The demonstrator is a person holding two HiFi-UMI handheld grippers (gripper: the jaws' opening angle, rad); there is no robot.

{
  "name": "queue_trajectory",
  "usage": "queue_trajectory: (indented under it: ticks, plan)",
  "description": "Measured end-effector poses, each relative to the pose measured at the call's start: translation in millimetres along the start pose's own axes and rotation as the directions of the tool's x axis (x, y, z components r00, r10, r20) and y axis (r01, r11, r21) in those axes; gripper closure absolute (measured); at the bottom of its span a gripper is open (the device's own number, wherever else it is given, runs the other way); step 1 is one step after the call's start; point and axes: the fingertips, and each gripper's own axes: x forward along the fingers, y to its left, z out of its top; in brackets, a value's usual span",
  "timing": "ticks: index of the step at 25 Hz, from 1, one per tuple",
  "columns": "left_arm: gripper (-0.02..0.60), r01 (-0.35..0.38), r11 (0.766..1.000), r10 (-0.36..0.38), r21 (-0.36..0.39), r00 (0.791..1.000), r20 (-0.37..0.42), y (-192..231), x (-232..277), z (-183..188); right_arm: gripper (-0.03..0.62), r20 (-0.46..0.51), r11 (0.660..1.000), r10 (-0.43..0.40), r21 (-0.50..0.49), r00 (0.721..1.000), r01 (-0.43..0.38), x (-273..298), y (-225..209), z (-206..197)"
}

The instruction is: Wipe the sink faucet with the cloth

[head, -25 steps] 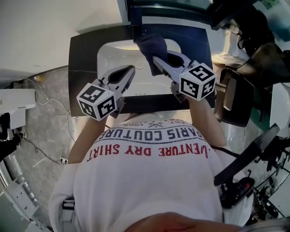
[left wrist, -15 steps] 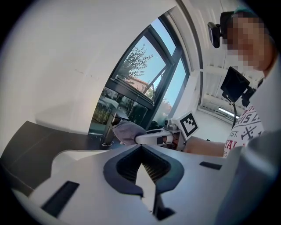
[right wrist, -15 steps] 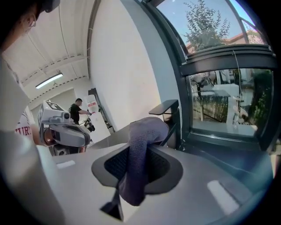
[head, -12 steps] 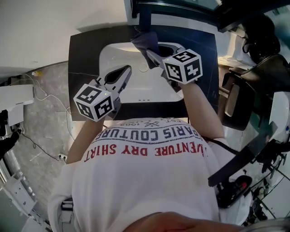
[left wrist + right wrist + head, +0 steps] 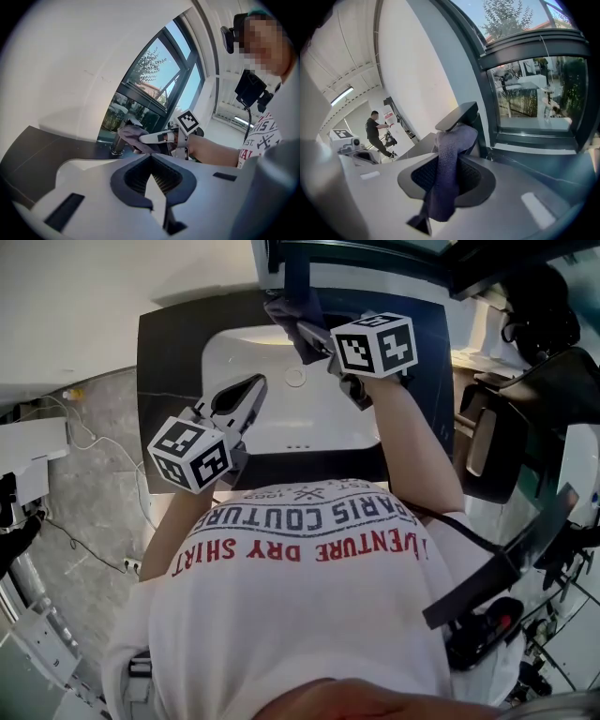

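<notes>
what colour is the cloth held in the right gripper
Dark bluish purple: the cloth shows best in the right gripper view.

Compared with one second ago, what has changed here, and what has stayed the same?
The right gripper, shut on the cloth, moved away from the person, bringing the cloth up to the faucet at the back of the sink. The left gripper stayed shut and empty over the sink's near left part.

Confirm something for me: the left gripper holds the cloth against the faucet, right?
No, the right gripper holds the cloth against the faucet, as the right gripper view shows; the left gripper is shut and empty.
</notes>
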Motion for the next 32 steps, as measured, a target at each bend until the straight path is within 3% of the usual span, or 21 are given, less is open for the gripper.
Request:
queue_trajectory:
  ticks: [11, 19, 22, 27, 32]
  plan:
    - [0.580, -0.010, 1.000, 0.010, -0.005, 1.000, 0.010, 12, -1, 6, 0.512, 0.068, 0.996, -0.072, 0.048, 0.995, 0.069, 1, -35, 24]
    - [0.578, 0.022, 1.000, -0.022, 0.007, 1.000, 0.009, 7, 4, 15, 0.513, 0.122, 0.983, -0.145, -0.099, 0.982, 0.157, -39, -26, 18]
    - [0.580, 0.040, 0.999, -0.041, 0.024, 0.999, 0.015, 1, 4, 26, 0.513, 0.186, 0.977, -0.174, -0.094, 0.967, 0.194, -72, -29, 24]
    - [0.578, 0.050, 0.998, -0.051, 0.033, 0.998, 0.032, -3, 4, 41, 0.513, 0.304, 0.980, -0.058, -0.166, 0.951, 0.113, -94, 8, 78]
    - [0.580, 0.052, 0.998, -0.054, 0.029, 0.998, 0.040, -4, 2, 45, 0.513, 0.232, 0.961, 0.001, -0.270, 0.973, 0.063, -58, 28, 91]
